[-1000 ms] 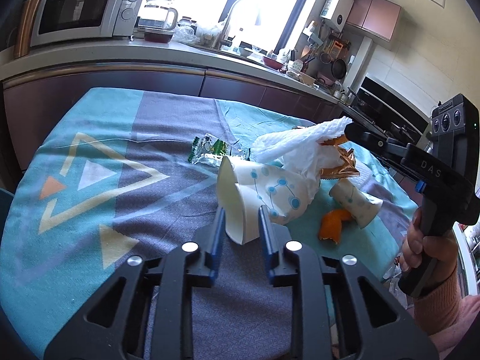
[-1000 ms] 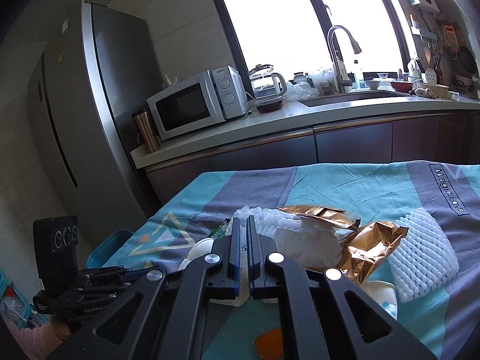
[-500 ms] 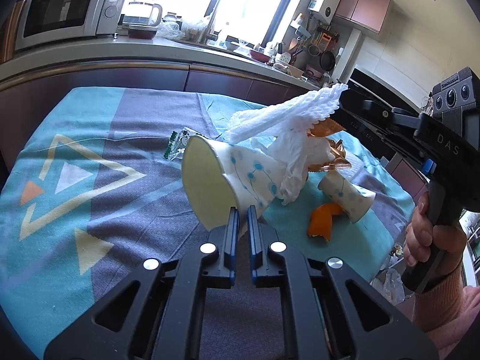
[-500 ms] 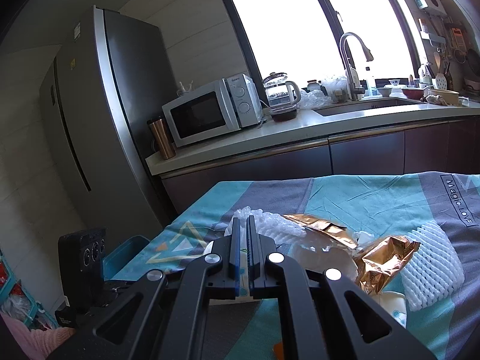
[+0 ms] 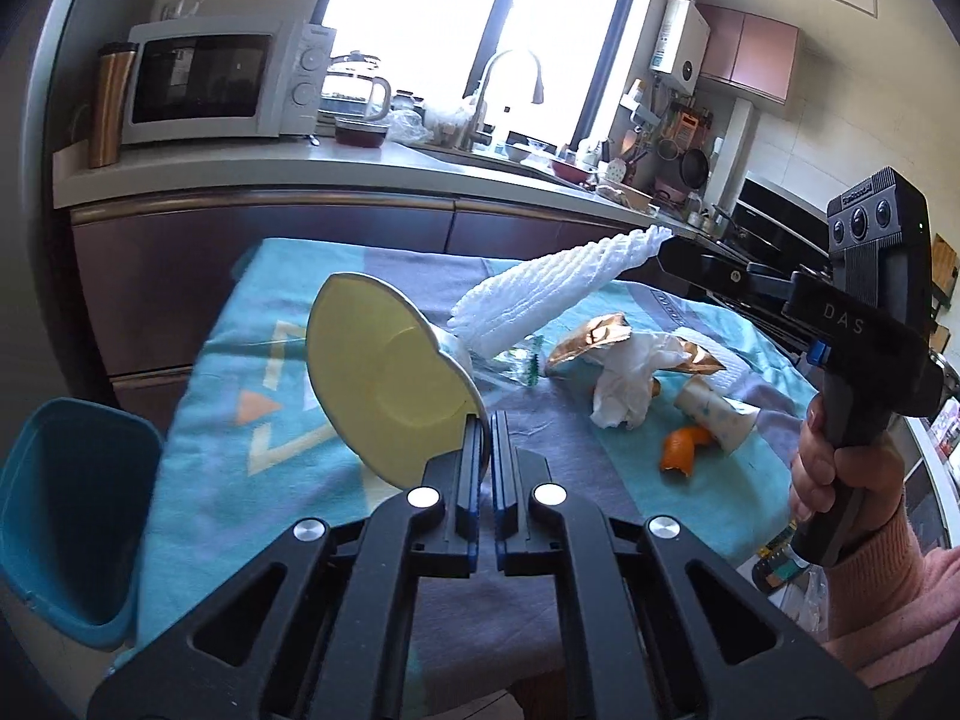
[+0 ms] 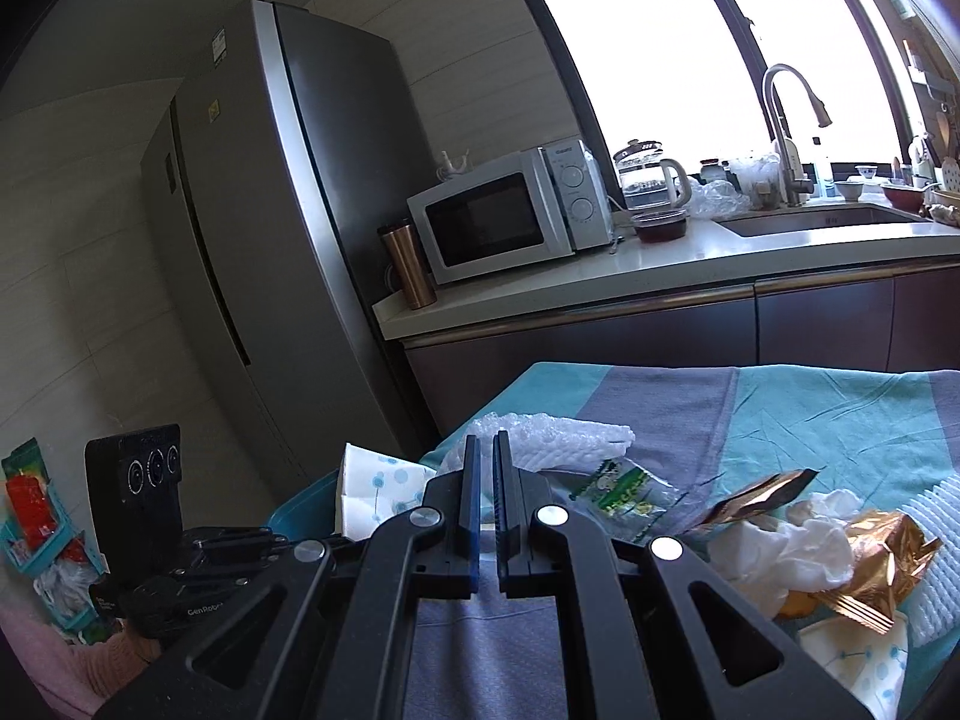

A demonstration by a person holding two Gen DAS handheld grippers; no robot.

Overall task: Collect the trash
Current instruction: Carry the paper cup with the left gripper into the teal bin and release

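Note:
My left gripper point(image 5: 487, 420) is shut on the rim of a white paper cup with blue dots point(image 5: 384, 384). The cup hangs above the table with its mouth turned toward the camera. Seen from the right wrist, the same cup point(image 6: 378, 486) sits in the left gripper point(image 6: 240, 543) over the table's left edge. My right gripper point(image 6: 485, 441) is shut on one end of a white foam net point(image 6: 558, 432). In the left wrist view that net point(image 5: 540, 294) droops from the right gripper point(image 5: 660, 247). A blue bin point(image 5: 66, 510) stands on the floor left of the table.
On the teal and grey tablecloth point(image 5: 288, 468) lie a crumpled tissue point(image 5: 630, 378), gold wrappers point(image 5: 591, 336), a green wrapper point(image 6: 624, 495), a second paper cup point(image 5: 717, 417) and orange peel point(image 5: 681, 447). Counter, microwave point(image 5: 210, 87) and fridge point(image 6: 258, 240) stand behind.
The left gripper closed on the cup's rim, lifted it off the table and drew back leftward; the bin came into view. The right gripper raised the foam net clear of the pile.

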